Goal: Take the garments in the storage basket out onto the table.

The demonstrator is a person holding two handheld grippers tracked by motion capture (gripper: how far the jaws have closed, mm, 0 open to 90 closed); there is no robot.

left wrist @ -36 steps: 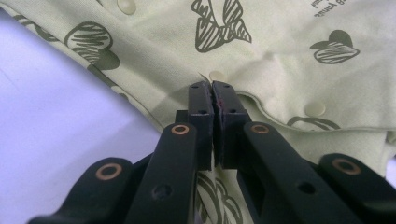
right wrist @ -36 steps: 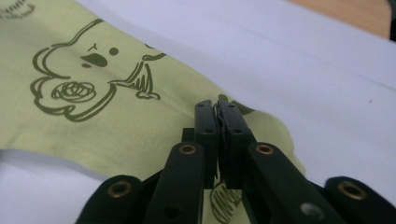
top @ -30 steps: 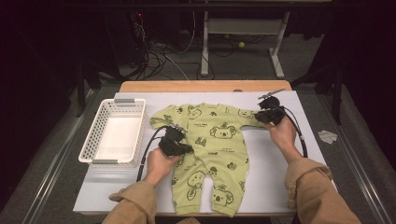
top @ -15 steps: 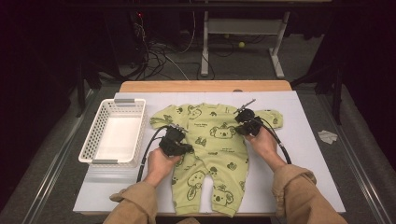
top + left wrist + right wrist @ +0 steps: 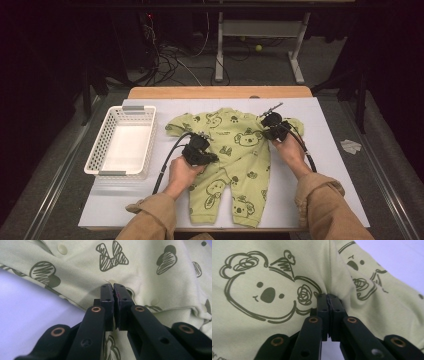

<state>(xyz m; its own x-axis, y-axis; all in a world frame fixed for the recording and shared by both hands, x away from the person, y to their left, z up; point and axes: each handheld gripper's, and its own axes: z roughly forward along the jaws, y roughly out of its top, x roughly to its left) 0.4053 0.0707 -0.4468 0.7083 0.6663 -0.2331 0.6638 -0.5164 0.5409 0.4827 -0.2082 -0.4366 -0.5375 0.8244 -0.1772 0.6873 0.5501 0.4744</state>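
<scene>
A light green baby romper (image 5: 240,152) with koala prints lies spread face up on the white table top (image 5: 332,170). My left gripper (image 5: 212,159) rests at the romper's left waist edge. In the left gripper view its jaws (image 5: 113,286) are shut, with a small fold of fabric puckered at the tips near a snap button (image 5: 154,300). My right gripper (image 5: 270,132) sits where the right sleeve (image 5: 367,277) meets the body, beside a koala face (image 5: 265,296). Its jaws (image 5: 328,295) have just been opening slightly, but they still pinch the cloth, which creases toward the tips.
A white plastic basket (image 5: 122,111) stands on the table's left side. A wooden strip (image 5: 220,92) runs along the far table edge. Behind it are cables and a stand's legs (image 5: 260,30) on the floor. A crumpled paper scrap (image 5: 351,146) lies on the floor at the right.
My right gripper came in from the end of the right sleeve to the sleeve's root and sank onto the cloth. The left gripper and hand stayed where they were.
</scene>
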